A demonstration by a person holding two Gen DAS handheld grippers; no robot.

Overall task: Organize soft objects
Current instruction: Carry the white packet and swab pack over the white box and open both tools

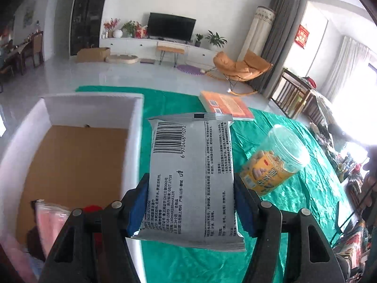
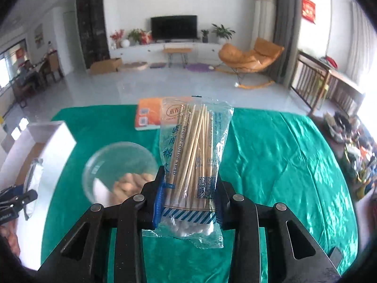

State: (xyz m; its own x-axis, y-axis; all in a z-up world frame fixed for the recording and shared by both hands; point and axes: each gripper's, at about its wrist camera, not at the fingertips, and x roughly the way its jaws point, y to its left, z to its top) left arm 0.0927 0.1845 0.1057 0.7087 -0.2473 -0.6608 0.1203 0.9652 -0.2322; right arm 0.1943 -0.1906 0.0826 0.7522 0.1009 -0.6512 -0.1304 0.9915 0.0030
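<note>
**Daylight floods in from the right, edges bending**

Bright daylight pours through the windows [image 1: 353, 127] on the right, blown out to pure white in both views. The green tablecloth [image 2: 282, 165] catches dappled sheen. The floor [image 1: 70, 75] gleams with reflection. Fisheye curvature bows walls and table edge; black vignette rims the corners. The clear jar [image 2: 120, 172] looks slightly smeared; print on the grey packet [image 1: 190, 176] stays sharp.
</note>
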